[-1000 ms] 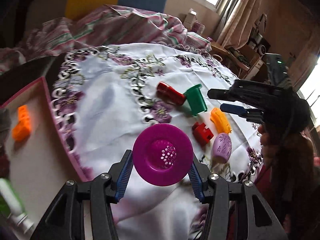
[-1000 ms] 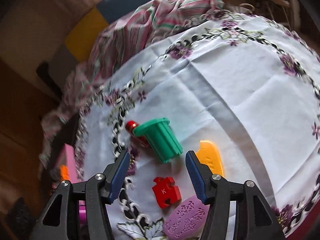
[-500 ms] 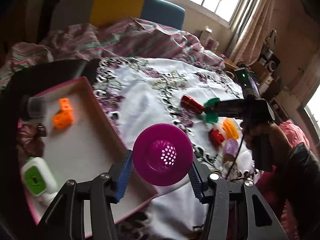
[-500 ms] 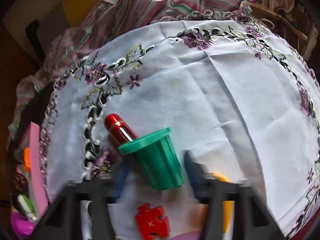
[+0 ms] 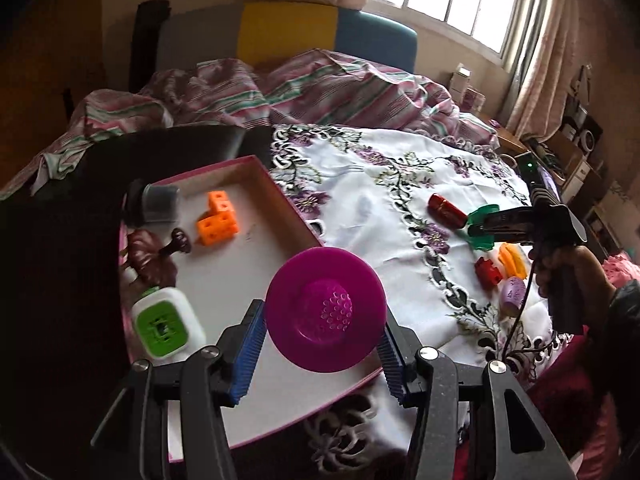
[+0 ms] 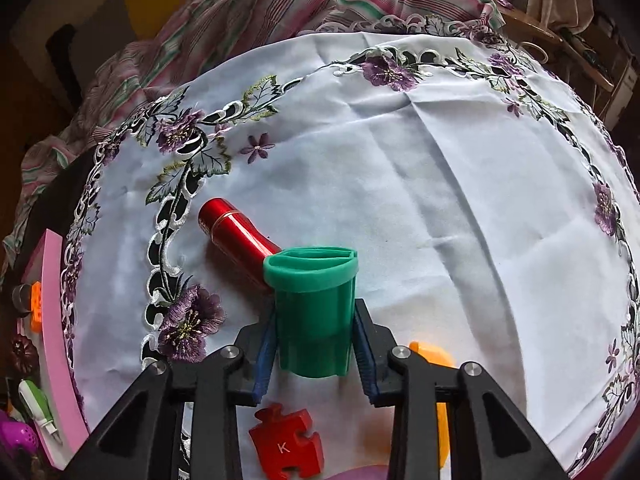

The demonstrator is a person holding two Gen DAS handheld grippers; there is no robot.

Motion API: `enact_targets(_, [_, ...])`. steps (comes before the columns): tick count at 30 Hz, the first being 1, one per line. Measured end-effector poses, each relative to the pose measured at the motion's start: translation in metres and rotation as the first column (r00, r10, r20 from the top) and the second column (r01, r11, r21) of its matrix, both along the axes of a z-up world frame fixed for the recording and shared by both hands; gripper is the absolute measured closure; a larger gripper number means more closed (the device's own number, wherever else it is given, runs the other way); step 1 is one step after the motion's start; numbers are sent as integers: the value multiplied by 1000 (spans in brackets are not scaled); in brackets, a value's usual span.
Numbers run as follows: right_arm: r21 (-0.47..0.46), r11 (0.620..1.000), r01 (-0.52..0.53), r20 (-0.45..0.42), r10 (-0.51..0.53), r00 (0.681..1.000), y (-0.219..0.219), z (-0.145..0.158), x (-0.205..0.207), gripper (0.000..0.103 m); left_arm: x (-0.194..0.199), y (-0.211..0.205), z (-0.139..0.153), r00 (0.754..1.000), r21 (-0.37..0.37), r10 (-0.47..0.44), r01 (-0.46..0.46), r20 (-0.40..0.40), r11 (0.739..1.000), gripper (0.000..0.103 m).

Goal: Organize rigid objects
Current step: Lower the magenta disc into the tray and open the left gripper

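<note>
My left gripper [image 5: 322,346] is shut on a magenta strainer disc [image 5: 325,315] and holds it above the near right edge of the pink-rimmed tray [image 5: 276,184]. My right gripper [image 6: 315,354] is shut on a green ribbed cup [image 6: 314,308] lying on the white embroidered cloth [image 6: 400,184]; it also shows in the left wrist view [image 5: 482,226]. A red cylinder [image 6: 236,232] lies just beyond the cup. A red puzzle piece [image 6: 288,444] and an orange piece [image 6: 430,354] lie under the gripper.
The tray holds an orange block [image 5: 216,220], a grey cup [image 5: 158,202], a brown flower piece [image 5: 154,254] and a white-green device [image 5: 166,328]. A lilac egg-shaped piece [image 5: 512,294] lies near the right hand. A striped blanket [image 5: 320,88] lies behind.
My left gripper has carried the magenta disc left from over the cloth to over the tray. My right gripper has moved in around the green cup and shut on it.
</note>
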State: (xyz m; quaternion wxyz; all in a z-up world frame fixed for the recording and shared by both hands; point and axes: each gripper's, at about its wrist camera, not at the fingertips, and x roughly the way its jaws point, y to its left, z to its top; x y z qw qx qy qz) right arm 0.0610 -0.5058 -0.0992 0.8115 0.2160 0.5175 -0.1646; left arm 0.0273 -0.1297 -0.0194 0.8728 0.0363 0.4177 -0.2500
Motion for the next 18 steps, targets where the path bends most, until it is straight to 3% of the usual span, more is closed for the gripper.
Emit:
enact_targets(11, [-78, 997, -11, -23, 10, 1000, 2, 1, 2, 69, -4, 18, -6, 999, 4, 40, -40, -15, 999, 49])
enact_targets(18, [-62, 998, 1, -18, -3, 1000, -1, 0, 0, 69, -4, 21, -7, 999, 8, 42, -42, -19, 999, 49])
